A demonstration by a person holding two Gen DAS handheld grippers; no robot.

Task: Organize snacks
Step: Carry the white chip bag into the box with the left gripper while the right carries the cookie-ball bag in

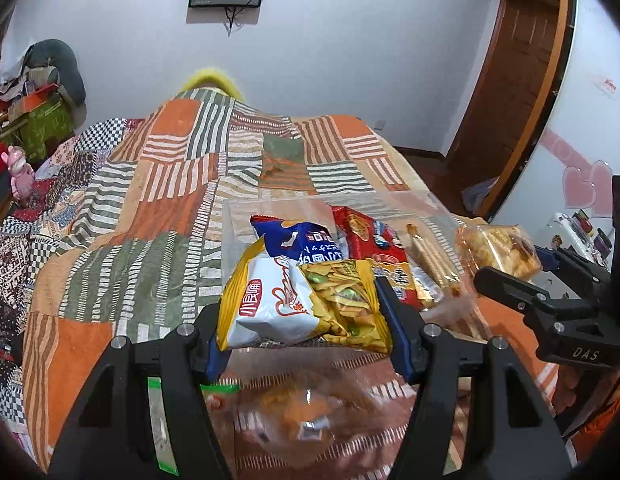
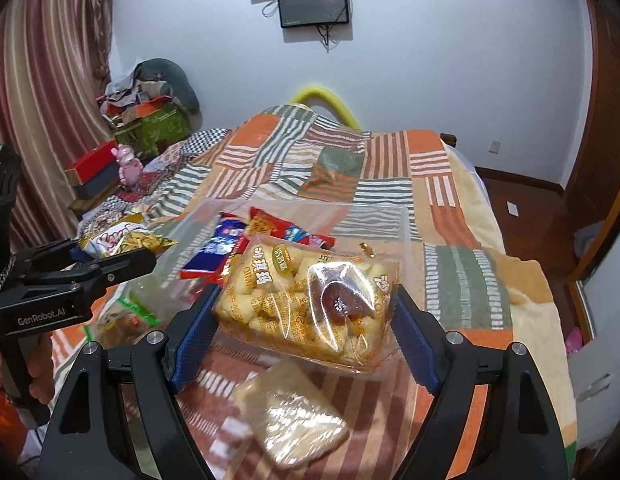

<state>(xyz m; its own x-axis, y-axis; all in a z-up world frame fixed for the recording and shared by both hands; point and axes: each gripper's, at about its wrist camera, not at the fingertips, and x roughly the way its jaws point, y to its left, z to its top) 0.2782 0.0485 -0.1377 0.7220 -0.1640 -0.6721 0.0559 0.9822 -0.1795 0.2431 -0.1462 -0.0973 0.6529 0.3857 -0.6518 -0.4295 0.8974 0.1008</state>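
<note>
My left tool pinches a yellow chip bag, long axis running 9 to 3 o'clock. My right tool pinches a clear puff pack above the bed, lying 10 to 4.

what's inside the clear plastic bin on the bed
The clear bin holds a blue packet, a red packet and a clear pack of golden sticks. The yellow bag in the left tool covers the bin's near part, so anything there is hidden.
</note>
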